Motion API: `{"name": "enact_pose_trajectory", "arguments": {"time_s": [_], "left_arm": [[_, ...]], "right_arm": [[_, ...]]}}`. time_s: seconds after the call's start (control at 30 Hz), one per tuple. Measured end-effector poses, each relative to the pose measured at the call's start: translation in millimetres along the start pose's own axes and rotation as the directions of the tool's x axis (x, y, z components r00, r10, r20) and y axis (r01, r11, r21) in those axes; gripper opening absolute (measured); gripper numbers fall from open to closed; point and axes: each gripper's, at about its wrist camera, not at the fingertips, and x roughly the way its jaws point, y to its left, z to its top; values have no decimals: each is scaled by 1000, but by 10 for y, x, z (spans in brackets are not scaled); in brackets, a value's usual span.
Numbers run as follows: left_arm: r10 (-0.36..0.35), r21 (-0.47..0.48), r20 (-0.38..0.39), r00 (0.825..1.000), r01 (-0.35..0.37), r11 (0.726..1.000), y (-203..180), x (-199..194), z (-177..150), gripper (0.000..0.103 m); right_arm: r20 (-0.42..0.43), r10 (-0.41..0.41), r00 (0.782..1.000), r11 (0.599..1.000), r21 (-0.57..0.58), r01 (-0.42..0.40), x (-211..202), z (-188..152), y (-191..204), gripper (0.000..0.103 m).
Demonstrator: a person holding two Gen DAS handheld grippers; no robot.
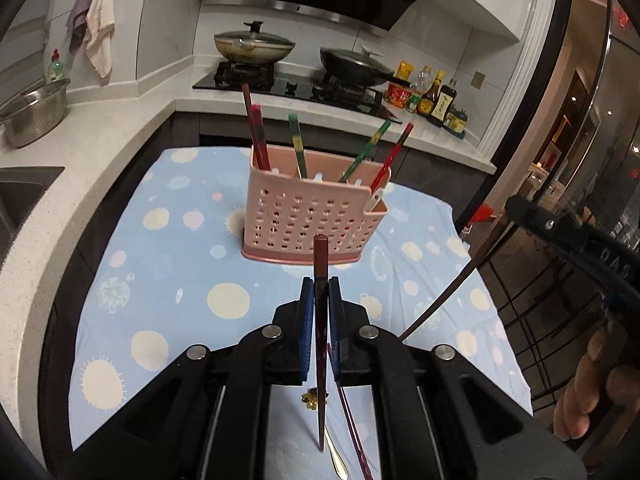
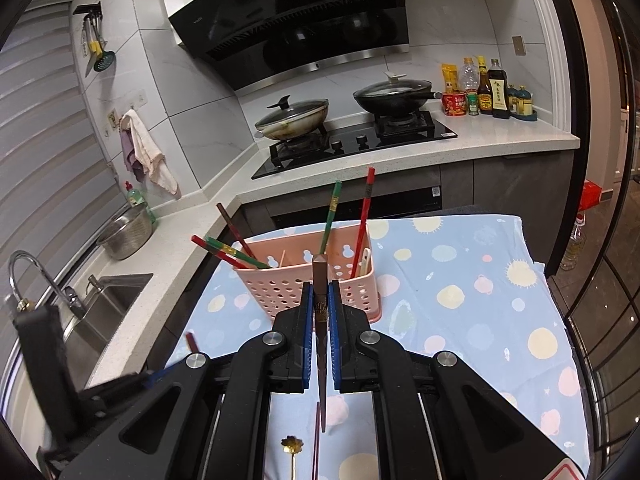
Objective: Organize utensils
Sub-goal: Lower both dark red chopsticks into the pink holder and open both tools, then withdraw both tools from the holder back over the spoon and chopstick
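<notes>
Chopsticks stand nearly upright in both grippers, blunt ends up, above the dotted blue cloth point(image 1: 168, 264): the left gripper point(image 1: 321, 292) clamps a dark red chopstick point(image 1: 320, 264), the right gripper point(image 2: 320, 296) a brown chopstick point(image 2: 319, 280), before the pink holder point(image 1: 308, 216).

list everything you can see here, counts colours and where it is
holder: 1, pink, perforated, on the cloth
chopsticks in holder: about 5, red and green, leaning
white utensil: 1, holder's right end
cloth: 1, blue, dotted, on the table
gold spoon: 1, on cloth, near edge
loose chopstick: 1, reddish, beside spoon
lidded pans: 2, on the hob
steel colander: 1, by the sink
bottles: several, right of hob
left gripper: jaws shut on a dark chopstick
right gripper: jaws shut on a brown chopstick
</notes>
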Motion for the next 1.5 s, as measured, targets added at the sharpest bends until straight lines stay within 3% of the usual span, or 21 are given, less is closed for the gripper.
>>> {"name": "enact_pose_trajectory", "arguments": {"time_s": [0.2,0.5,0.7,0.87,1.0,1.13,1.33,1.4,1.47,1.5], "left_arm": [[-25,12,121,992,24,1000,-50,-396,370,7],[-53,79,279,959,32,996,-293,-630,1140,7],[-47,93,357,933,14,996,-378,-485,1617,7],[-31,78,384,923,1,997,-333,-239,1804,7],[-11,69,361,932,-14,998,-244,36,1818,7],[28,63,293,956,-48,997,-134,392,1714,7],[50,34,221,974,-59,998,55,679,1545,8],[60,29,210,976,-68,997,75,700,1503,8],[74,27,205,976,-82,996,87,695,1467,19],[81,25,208,975,-88,996,98,679,1446,31]], "right_arm": [[23,41,999,999,3,-41,-85,145,51,7],[126,53,991,998,-46,-47,-81,756,167,7],[193,65,979,998,-35,-59,102,1233,189,7],[217,54,975,998,-25,-50,355,1448,190,7],[177,39,983,999,-24,-35,662,1424,169,7],[103,23,994,999,-35,-19,961,1246,148,7],[8,2,1000,998,-58,-1,1263,1004,142,8],[8,-7,1000,998,-59,7,1274,958,138,15],[22,-15,1000,998,-58,16,1232,938,137,28],[28,-14,999,998,-57,16,1205,933,143,30]]}}
